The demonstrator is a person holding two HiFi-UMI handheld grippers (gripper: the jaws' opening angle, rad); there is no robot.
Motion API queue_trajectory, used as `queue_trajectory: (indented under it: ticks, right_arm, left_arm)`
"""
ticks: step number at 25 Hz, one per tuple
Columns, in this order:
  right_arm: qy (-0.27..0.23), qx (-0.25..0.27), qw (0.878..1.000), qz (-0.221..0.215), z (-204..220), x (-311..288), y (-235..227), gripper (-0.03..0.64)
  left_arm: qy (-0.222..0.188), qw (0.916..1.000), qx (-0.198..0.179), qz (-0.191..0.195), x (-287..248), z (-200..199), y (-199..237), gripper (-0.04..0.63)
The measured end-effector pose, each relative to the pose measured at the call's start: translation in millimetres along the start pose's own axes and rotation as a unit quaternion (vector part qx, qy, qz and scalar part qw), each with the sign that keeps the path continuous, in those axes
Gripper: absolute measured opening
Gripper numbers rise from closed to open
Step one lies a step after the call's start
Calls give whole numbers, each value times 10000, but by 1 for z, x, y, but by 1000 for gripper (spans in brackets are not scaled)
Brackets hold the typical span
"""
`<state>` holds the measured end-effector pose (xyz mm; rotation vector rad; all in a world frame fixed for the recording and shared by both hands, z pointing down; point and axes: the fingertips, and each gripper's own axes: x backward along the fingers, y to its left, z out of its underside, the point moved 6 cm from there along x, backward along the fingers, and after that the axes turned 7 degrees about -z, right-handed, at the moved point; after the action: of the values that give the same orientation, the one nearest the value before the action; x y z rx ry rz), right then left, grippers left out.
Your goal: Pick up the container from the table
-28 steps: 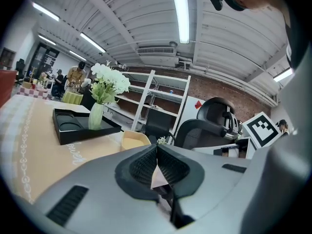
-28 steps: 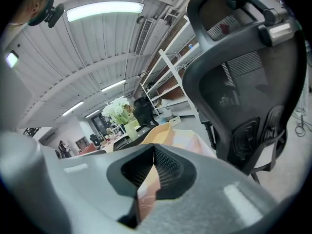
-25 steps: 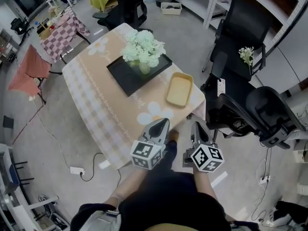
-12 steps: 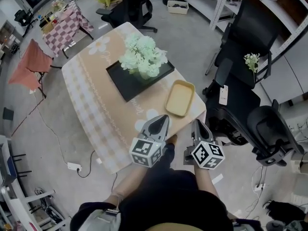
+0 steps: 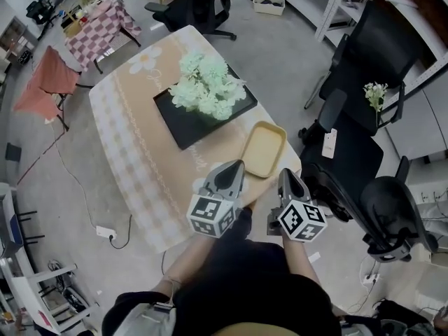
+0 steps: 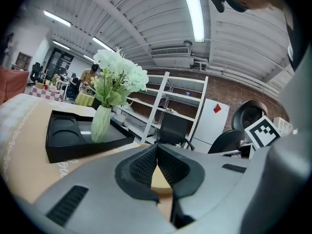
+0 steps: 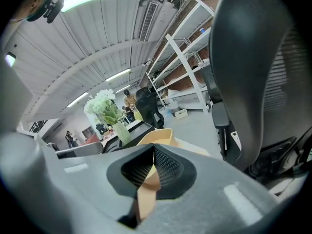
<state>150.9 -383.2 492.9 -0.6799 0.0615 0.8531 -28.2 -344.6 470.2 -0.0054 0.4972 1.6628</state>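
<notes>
A shallow yellow container (image 5: 263, 149) lies near the right corner of the table (image 5: 133, 128), which has a beige cloth. It sits empty beside a black tray (image 5: 189, 121). My left gripper (image 5: 234, 167) is shut, its tips over the table's near edge just left of the container. My right gripper (image 5: 285, 175) is shut too, off the table's corner and just short of the container. Through the left gripper view the container (image 6: 161, 179) shows behind the closed left gripper (image 6: 157, 148). The right gripper view has the container (image 7: 157, 136) right above the closed right gripper (image 7: 153, 150).
A vase of pale flowers (image 5: 206, 89) stands in the black tray. Black office chairs (image 5: 364, 152) crowd the floor right of the table, with shelving (image 5: 329, 5) behind. A power strip (image 5: 105, 232) and cable lie on the floor at left. A checked table (image 5: 94, 30) stands far left.
Both grippers have moved forward towards the table and now sit much nearer the yellow container. Their jaws stay closed.
</notes>
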Motion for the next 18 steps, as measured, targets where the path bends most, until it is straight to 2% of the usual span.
queue_trajectory:
  ticks: [13,18]
  right_arm:
    - [178,-50,9996,204,-11,-34,-24,8]
    - [250,-174,9994,139,-13,-43,-31,57]
  left_arm:
    - [102,9991,136,-381,-19,3,20,9]
    - [143,9988,166,-443,-26,6,23,9]
